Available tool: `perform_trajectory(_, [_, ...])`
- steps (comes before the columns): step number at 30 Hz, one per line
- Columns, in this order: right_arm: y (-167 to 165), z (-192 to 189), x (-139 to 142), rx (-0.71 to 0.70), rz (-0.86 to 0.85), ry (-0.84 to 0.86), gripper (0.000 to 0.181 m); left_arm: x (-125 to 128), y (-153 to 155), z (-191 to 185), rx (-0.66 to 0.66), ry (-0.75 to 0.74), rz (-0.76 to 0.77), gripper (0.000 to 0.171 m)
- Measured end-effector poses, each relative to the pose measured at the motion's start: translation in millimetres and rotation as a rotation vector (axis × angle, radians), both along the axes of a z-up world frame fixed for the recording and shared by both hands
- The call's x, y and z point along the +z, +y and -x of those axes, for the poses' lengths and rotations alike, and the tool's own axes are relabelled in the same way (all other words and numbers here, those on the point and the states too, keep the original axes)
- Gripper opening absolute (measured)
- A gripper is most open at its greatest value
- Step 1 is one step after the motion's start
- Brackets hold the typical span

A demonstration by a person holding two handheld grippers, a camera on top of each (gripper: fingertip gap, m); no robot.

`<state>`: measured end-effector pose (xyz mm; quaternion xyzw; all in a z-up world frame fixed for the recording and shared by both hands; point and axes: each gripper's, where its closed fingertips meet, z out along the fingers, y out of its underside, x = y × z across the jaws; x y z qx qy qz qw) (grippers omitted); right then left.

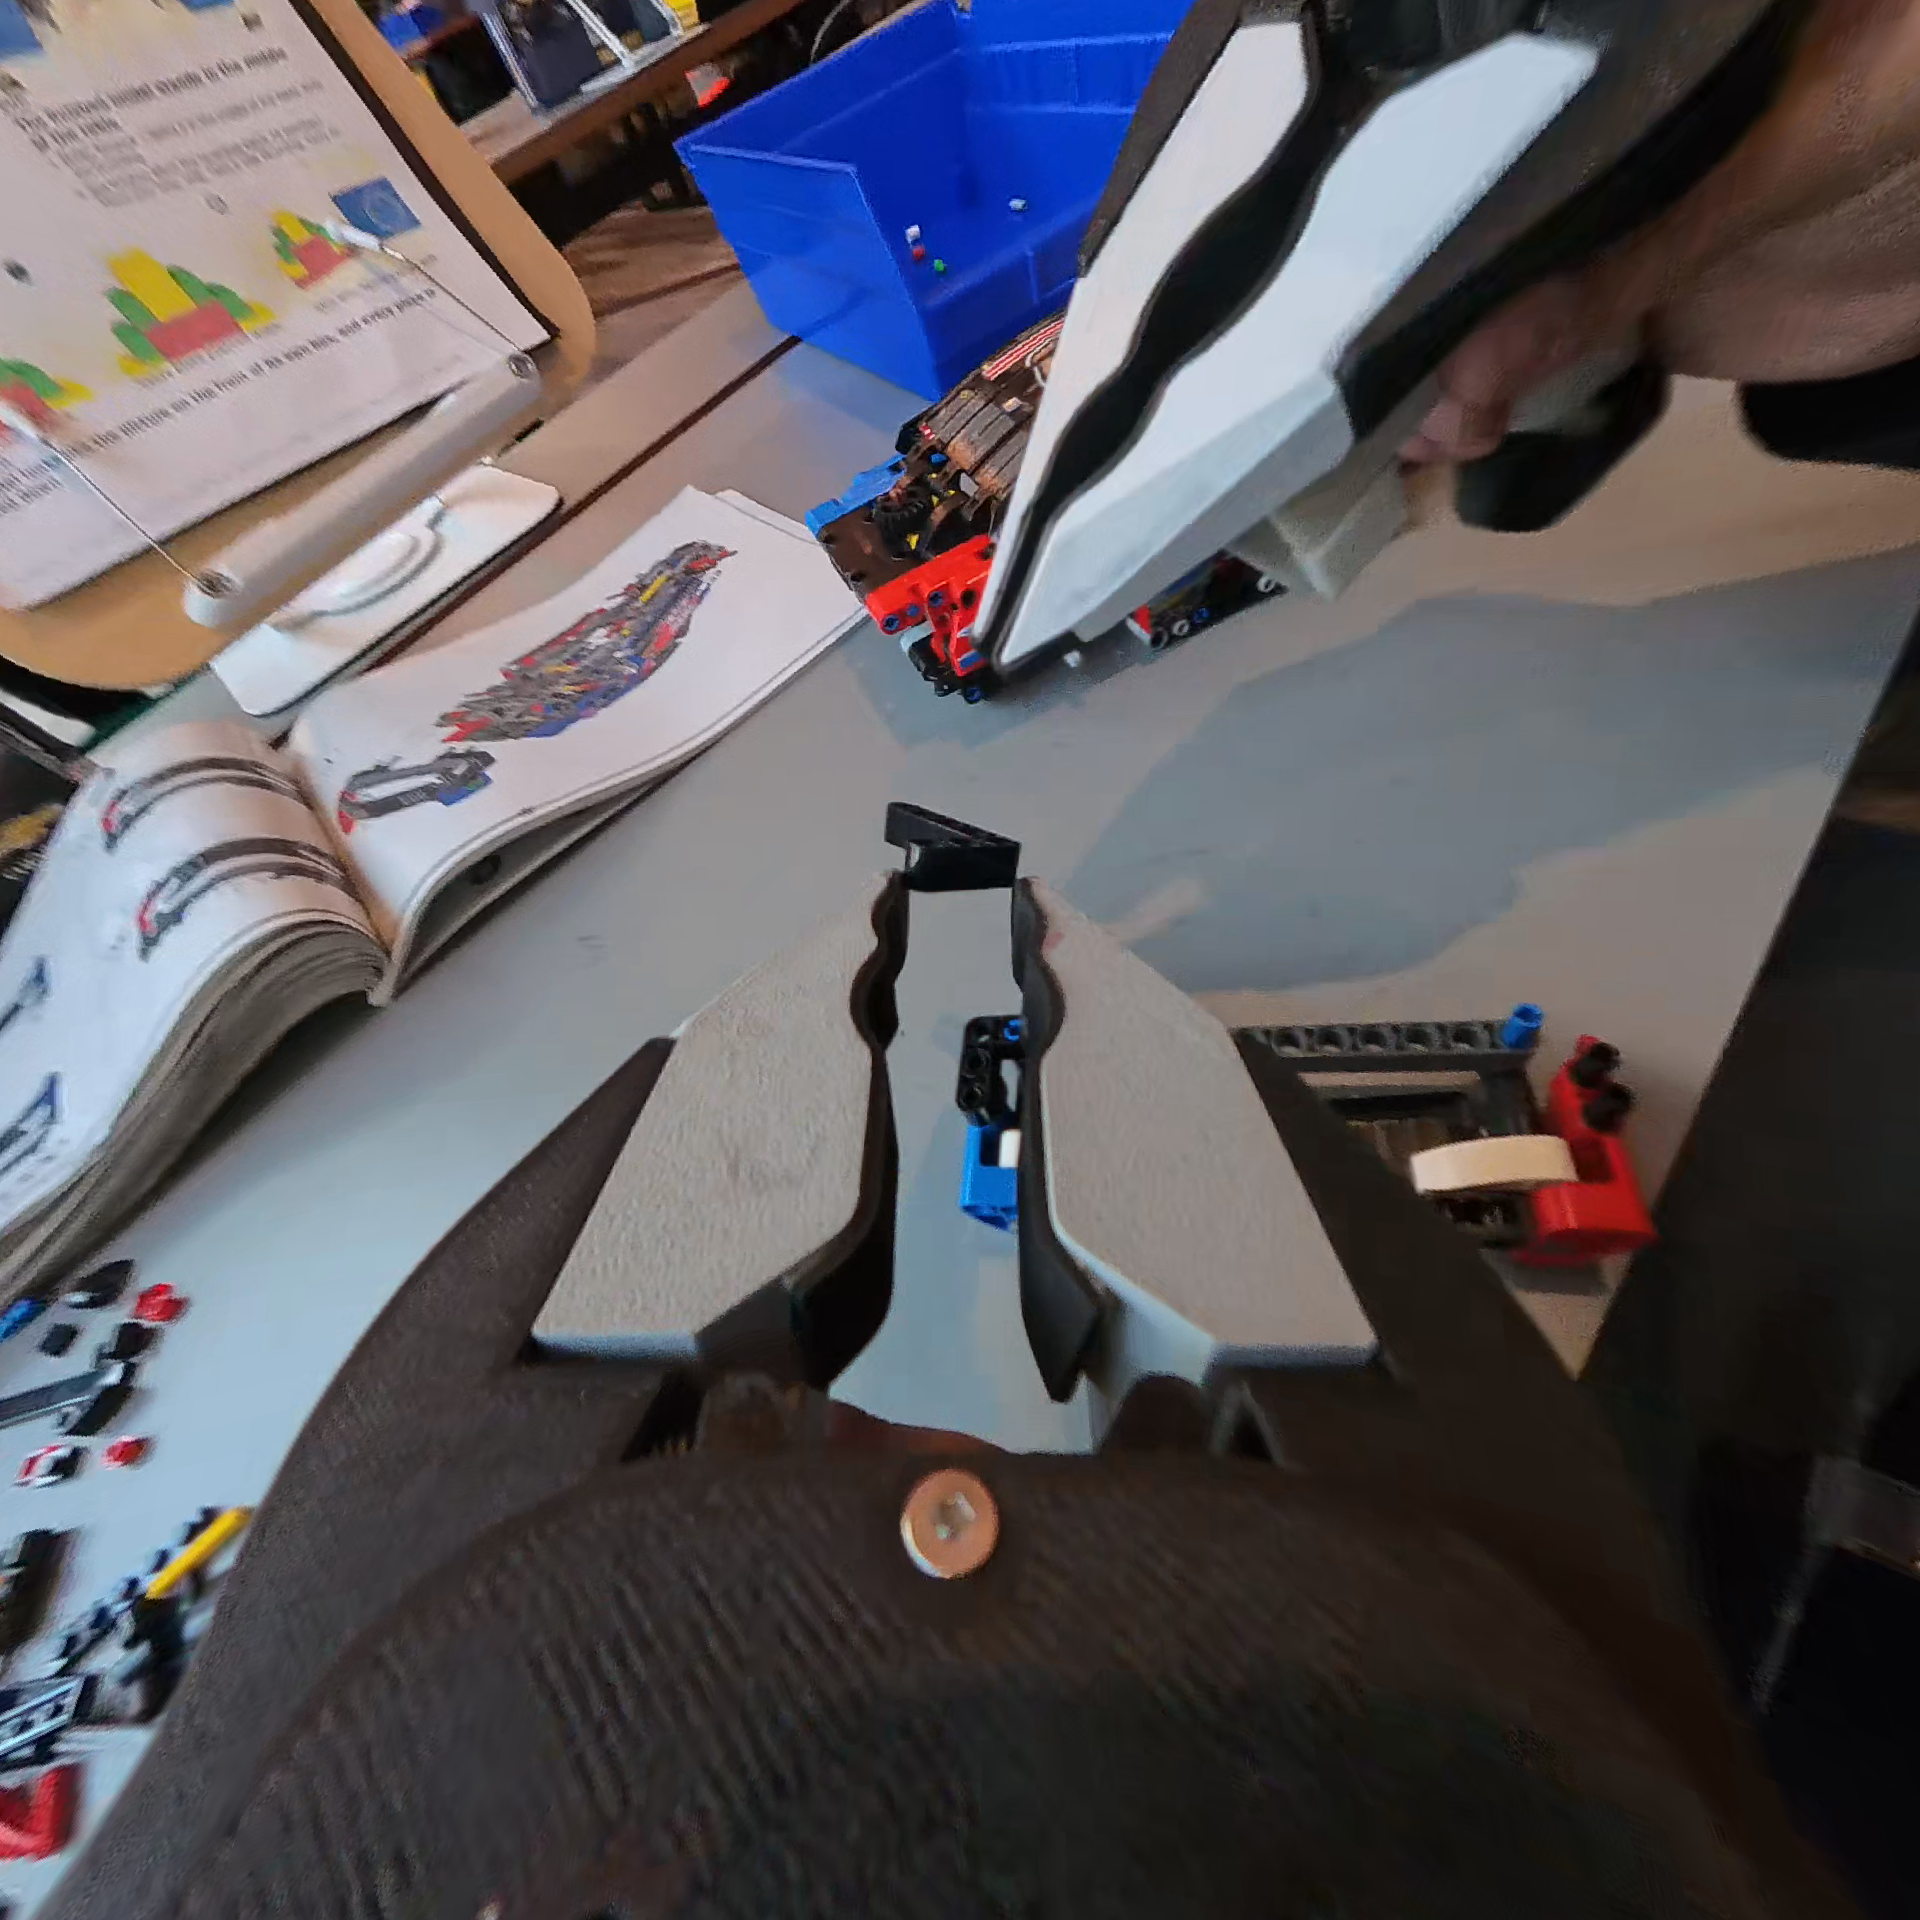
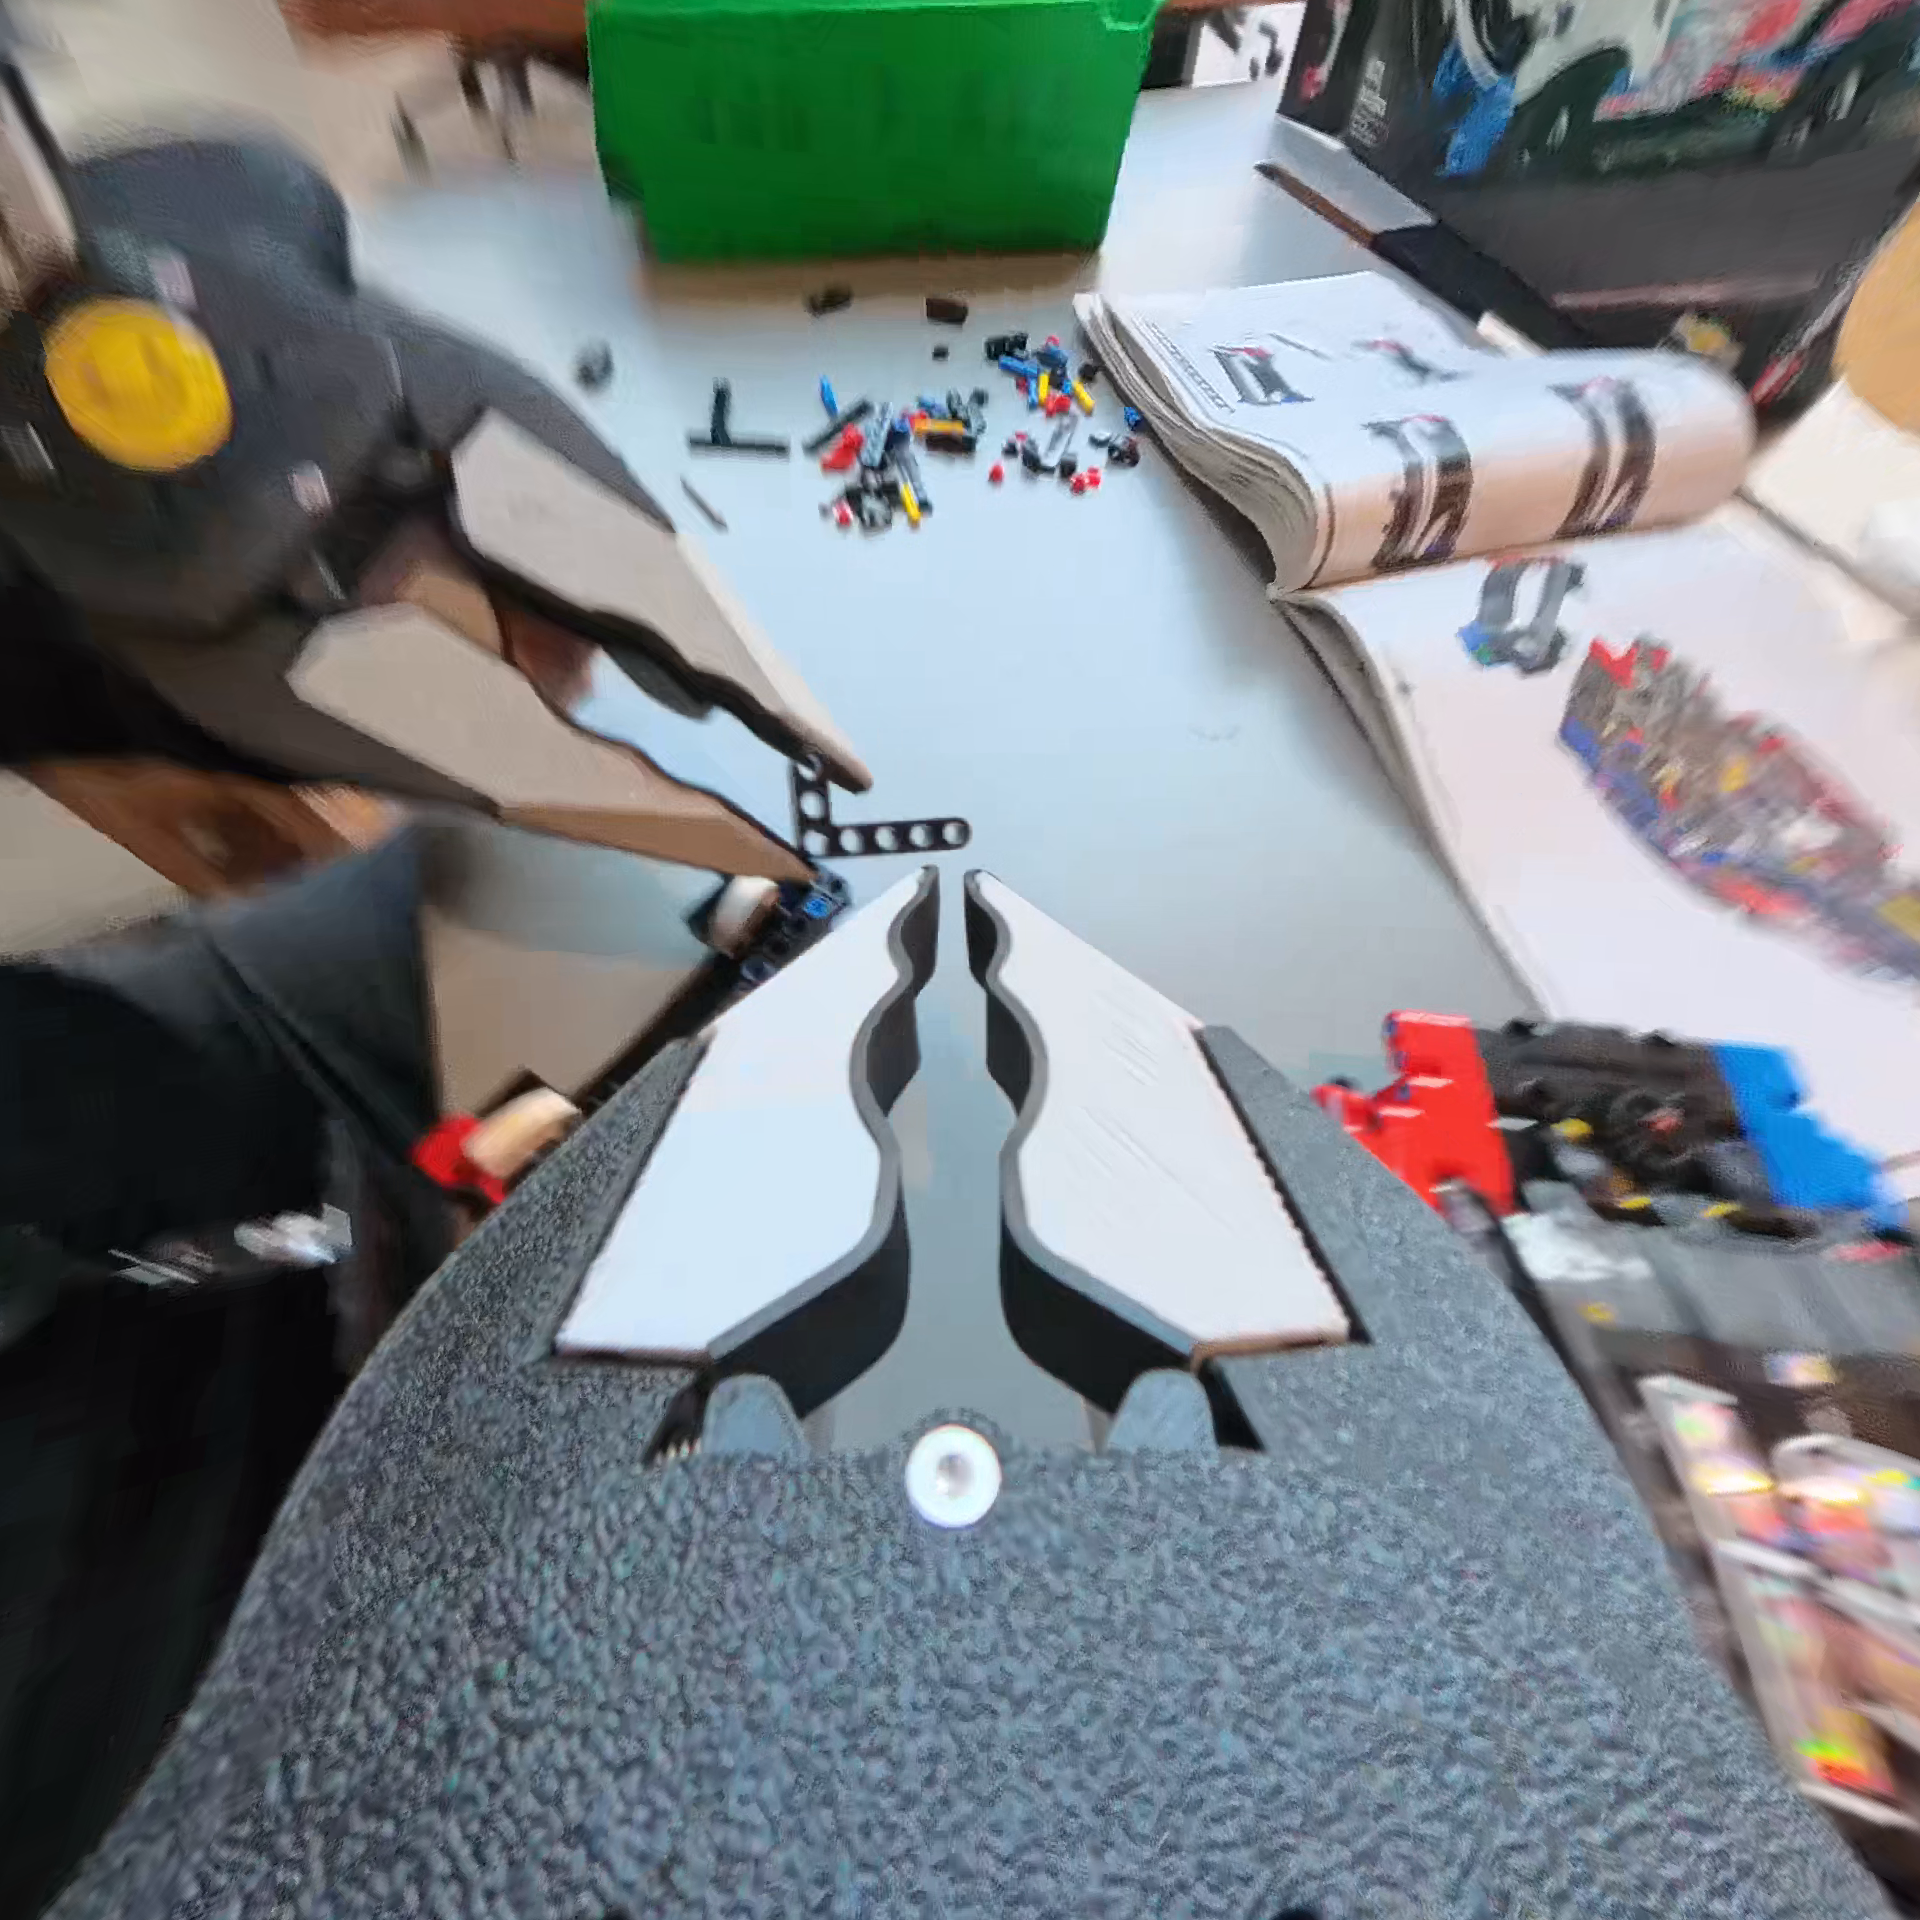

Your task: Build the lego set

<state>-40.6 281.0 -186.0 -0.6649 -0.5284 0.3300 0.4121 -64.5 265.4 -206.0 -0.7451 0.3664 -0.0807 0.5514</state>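
My left gripper (image 1: 954,883) is shut on a black L-shaped beam (image 1: 951,844) and holds it at its fingertips above the grey table. In the right wrist view the left gripper (image 2: 831,821) comes in from the left with the beam (image 2: 883,834) sticking out. Below it lies a small sub-assembly (image 1: 1455,1122) of a dark grey frame with red, blue and white parts; it also shows in the right wrist view (image 2: 769,920). My right gripper (image 2: 951,878) is nearly shut and empty, right next to the beam. In the left wrist view it (image 1: 997,649) hangs in front of the large black, red and blue model (image 1: 925,520).
An open instruction book (image 1: 416,810) (image 2: 1455,468) lies on the table. Loose small parts (image 2: 935,436) (image 1: 94,1403) are scattered near it. A blue bin (image 1: 883,208), a green bin (image 2: 873,125), a sign on a stand (image 1: 208,260) and the set's box (image 2: 1610,125) stand around. The large model (image 2: 1558,1143) lies at the right. About 4 centimetres separates my left fingertips from my right.
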Motion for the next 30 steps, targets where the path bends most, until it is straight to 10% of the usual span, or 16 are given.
perform_trajectory(9, [-5.0,9.6,14.4,-0.094,0.505,0.285,0.018,24.5,1.5,-8.1,0.059,0.263,-0.376,0.018])
perform_trajectory(20, [-14.3,22.9,14.9,-0.05,0.67,0.366,0.011,32.5,-7.5,-13.2,0.076,0.402,-0.57,0.017])
perform_trajectory(25, [-10.6,15.3,21.3,-0.064,0.6,0.376,0.007,25.3,-10.3,-12.9,0.052,0.349,-0.478,0.004])
perform_trajectory(30, [1.4,-22.6,7.6,-0.156,0.36,0.194,0.007,3.8,-28.6,-16.5,-0.309,0.361,-0.148,0.027])
